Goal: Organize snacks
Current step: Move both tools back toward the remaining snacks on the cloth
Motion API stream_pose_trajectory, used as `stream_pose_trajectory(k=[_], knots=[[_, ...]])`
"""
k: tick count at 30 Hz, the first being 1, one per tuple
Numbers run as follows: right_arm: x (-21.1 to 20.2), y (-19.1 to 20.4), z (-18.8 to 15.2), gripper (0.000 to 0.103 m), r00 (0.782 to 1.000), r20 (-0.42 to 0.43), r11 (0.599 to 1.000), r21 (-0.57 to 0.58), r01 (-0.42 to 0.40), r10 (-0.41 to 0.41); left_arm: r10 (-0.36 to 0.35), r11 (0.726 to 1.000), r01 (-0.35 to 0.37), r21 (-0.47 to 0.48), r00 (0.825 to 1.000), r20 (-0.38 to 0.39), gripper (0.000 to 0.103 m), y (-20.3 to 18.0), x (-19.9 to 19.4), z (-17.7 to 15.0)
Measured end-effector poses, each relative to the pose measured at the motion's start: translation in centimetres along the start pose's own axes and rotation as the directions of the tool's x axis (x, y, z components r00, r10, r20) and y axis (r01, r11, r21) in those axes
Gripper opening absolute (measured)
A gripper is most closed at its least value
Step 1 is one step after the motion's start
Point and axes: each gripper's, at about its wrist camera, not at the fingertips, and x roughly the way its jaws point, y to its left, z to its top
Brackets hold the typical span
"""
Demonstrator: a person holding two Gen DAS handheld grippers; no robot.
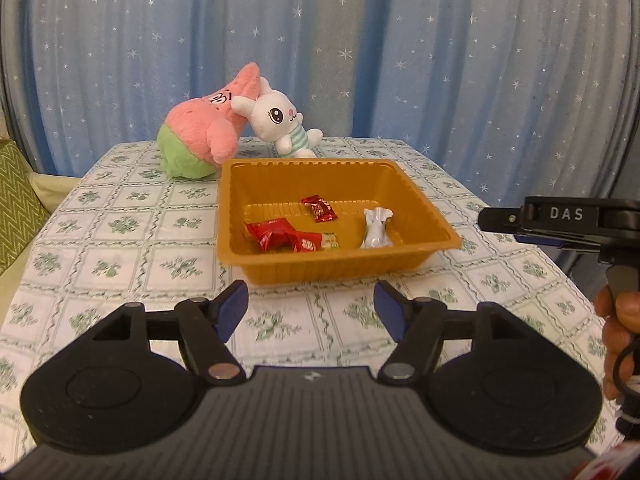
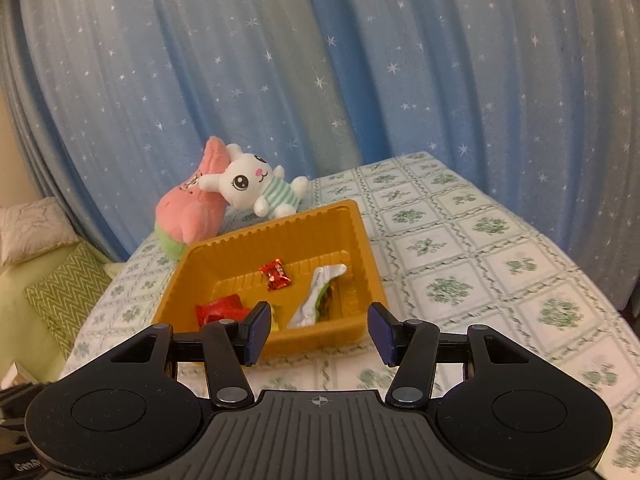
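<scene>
An orange plastic tray (image 1: 434, 216) (image 2: 362, 240) sits on the patterned tablecloth. Inside lie a small red candy (image 1: 319, 208) (image 2: 274, 275), a crumpled red wrapper (image 1: 280, 236) (image 2: 218, 310) and a white snack packet (image 1: 376, 228) (image 2: 318, 296). My left gripper (image 1: 311, 312) hovers in front of the tray's near wall, open, nothing between its blue pads. My right gripper (image 2: 318, 330) hangs over the tray's near wall, also open and empty. The right gripper's side (image 1: 560, 220), held by a hand (image 1: 618, 340), shows at the right edge of the left wrist view.
Behind the tray lie a pink and green plush star (image 1: 204, 136) (image 2: 190, 210) and a white plush bunny (image 1: 280, 120) (image 2: 256, 188). A starry blue curtain (image 1: 360, 40) hangs behind the table. A green zigzag cushion (image 1: 16, 204) (image 2: 66, 284) sits left of the table.
</scene>
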Motion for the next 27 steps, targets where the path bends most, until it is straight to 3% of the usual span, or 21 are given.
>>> stream_pose_trajectory(k=[9, 15, 21, 27], knots=[[-4.2, -1.1, -3.5, 0.061, 1.000, -0.019, 1.000, -0.011, 0.017, -0.017, 0.009, 1.000, -0.009, 0.003, 1.000, -0.008, 0.070, -0.3, -3.7, -3.3], [-5.6, -2.4, -7.8, 0.062, 0.995, -0.087, 0.998, -0.046, 0.045, -0.049, 0.026, 1.000, -0.027, -0.015, 0.999, -0.038, 0.070, 0.3, -5.3, -6.5], [-5.6, -2.1, -11.5, 0.062, 0.984, -0.174, 0.998, -0.051, 0.034, -0.043, 0.046, 0.998, -0.049, -0.028, 0.993, -0.108, 0.070, 0.9, -5.1, -9.0], [-4.8, -0.2, -12.3, 0.061, 0.985, -0.172, 0.996, -0.092, -0.006, -0.010, 0.065, 0.997, -0.068, -0.029, 0.992, -0.111, 0.070, 1.1, -4.5, -9.2]])
